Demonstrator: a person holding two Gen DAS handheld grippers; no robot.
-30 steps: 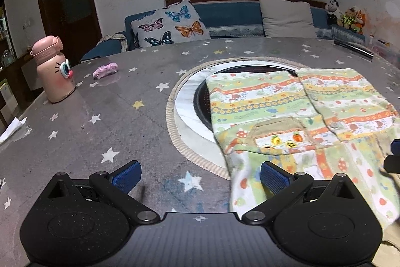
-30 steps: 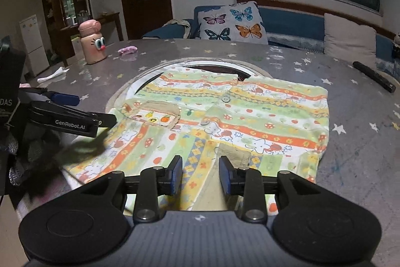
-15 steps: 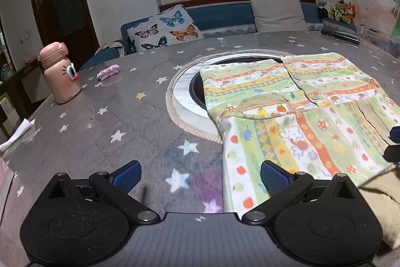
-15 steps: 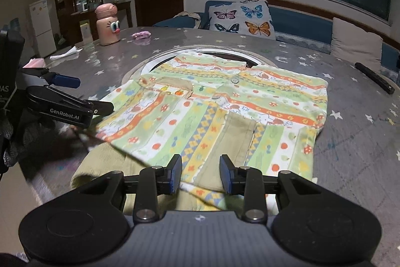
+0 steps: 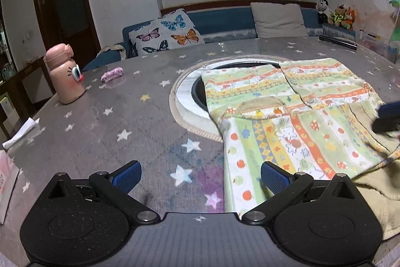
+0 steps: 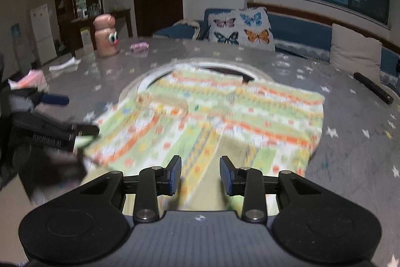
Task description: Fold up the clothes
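A striped, fruit-printed garment (image 5: 295, 116) lay spread over the right half of the left wrist frame, on a star-patterned worktop (image 5: 120, 121), its upper part covering a round inset (image 5: 185, 96) in the centre of the worktop. The left gripper (image 5: 201, 177) sat at the bottom of that frame with its blue-padded fingers (image 5: 126, 175) spread wide and nothing between them; the right-hand pad stood over the garment's near left edge. A beige cloth (image 5: 375, 189) showed under the garment at the lower right.

In the right wrist frame, blurred by motion, the garment (image 6: 225, 116) filled the middle. The right gripper (image 6: 200, 174) at the bottom centre had its fingers (image 6: 175, 174) parted with a gap between them, the fabric below; whether cloth was caught I could not tell. The left gripper appeared at the left edge (image 6: 50, 116).

A pink bottle (image 5: 65, 74) with a cartoon eye stood at the middle left, a small pink object (image 5: 112, 74) just to its right, and a butterfly cushion (image 5: 167, 34) beyond the worktop.
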